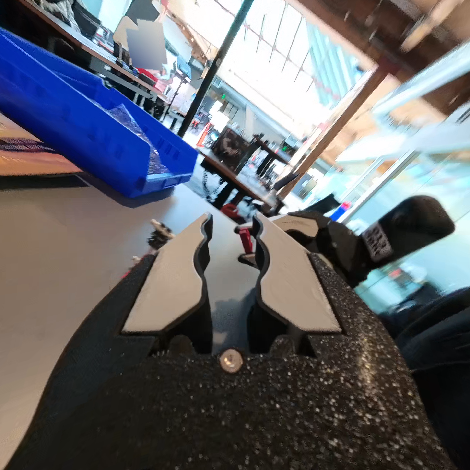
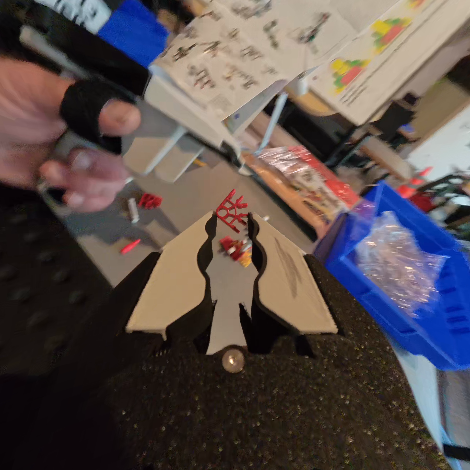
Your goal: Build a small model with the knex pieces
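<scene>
**A:** Item one, left gripper [image 1: 232,223]?

**B:** Fingers apart, nothing between them. It sits low over the grey table [image 1: 63,254]. Nearest things: a small black-and-white part [image 1: 159,234] just off its left finger, and the blue bin [image 1: 101,114] farther left, tilted in this view.

**A:** Item two, right gripper [image 2: 231,216]?

**B:** Closed at the tips on a red fan-shaped piece [image 2: 231,213]. The piece's two edges meet both tips, and most of it stands out beyond them. In the left wrist view the same piece shows edge-on, apparently clear of the table surface.

**A:** Loose stock beneath it?

**B:** A cluster of red, white and yellow parts [image 2: 236,250] lies on the table, seen through the gap between the fingers. To the left are a red pin [image 2: 129,246], a white cylinder [image 2: 132,209] and a small red part [image 2: 150,201], each apart from the others.

**A:** Surroundings?

**B:** The bin holds crumpled clear bags [image 2: 396,267] on the right. Printed sheets [image 2: 229,50] are propped behind. A hand [image 2: 63,152] in a black fingerless glove is at the left, blurred.
</scene>
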Demonstrator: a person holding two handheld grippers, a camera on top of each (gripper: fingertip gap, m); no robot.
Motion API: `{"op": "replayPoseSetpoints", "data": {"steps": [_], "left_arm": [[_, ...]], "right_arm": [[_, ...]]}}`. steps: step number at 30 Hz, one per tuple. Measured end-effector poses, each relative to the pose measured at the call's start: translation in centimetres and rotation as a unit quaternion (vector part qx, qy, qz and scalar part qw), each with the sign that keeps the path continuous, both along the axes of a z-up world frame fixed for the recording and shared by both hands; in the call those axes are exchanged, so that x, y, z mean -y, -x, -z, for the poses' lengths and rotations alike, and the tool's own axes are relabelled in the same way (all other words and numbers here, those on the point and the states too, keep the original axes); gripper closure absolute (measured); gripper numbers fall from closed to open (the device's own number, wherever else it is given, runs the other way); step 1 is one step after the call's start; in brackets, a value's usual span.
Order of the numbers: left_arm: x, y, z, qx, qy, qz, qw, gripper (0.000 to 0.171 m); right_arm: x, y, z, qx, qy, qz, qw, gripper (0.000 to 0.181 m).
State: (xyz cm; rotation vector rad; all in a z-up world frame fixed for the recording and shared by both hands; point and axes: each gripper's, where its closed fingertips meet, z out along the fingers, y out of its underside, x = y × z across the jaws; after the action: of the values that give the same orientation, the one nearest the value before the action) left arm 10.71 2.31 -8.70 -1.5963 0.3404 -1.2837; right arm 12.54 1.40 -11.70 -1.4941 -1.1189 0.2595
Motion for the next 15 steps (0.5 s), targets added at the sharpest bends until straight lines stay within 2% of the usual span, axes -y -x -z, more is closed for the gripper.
{"op": "replayPoseSetpoints", "data": {"steps": [2,4,6,9,12,15], "left_arm": [[-0.1,0.7,1.0,-0.085,-0.028,0.007,0.996,0.139],[0.6,0.7,2.9,-0.175,-0.046,0.053,0.982,0.138],[1.2,0.7,5.8,-0.27,-0.057,0.097,0.956,0.138],[0.9,1.3,9.4,-0.387,-0.077,0.113,0.912,0.144],[1.2,0.8,11.4,-0.428,-0.065,0.143,0.89,0.15],[1.4,0.3,12.1,-0.436,-0.061,0.163,0.883,0.154]], "right_arm": [[0.5,-0.3,2.1,0.032,0.046,-0.035,0.998,0.157],[1.3,-0.5,4.5,0.067,0.097,-0.072,0.99,0.157],[1.7,-0.6,6.0,0.093,0.119,-0.087,0.985,0.157],[2.6,0.0,7.9,0.119,0.162,-0.118,0.972,0.157],[2.7,0.2,9.1,0.144,0.191,-0.124,0.963,0.158],[2.8,0.4,9.6,0.156,0.212,-0.137,0.955,0.158]]}}
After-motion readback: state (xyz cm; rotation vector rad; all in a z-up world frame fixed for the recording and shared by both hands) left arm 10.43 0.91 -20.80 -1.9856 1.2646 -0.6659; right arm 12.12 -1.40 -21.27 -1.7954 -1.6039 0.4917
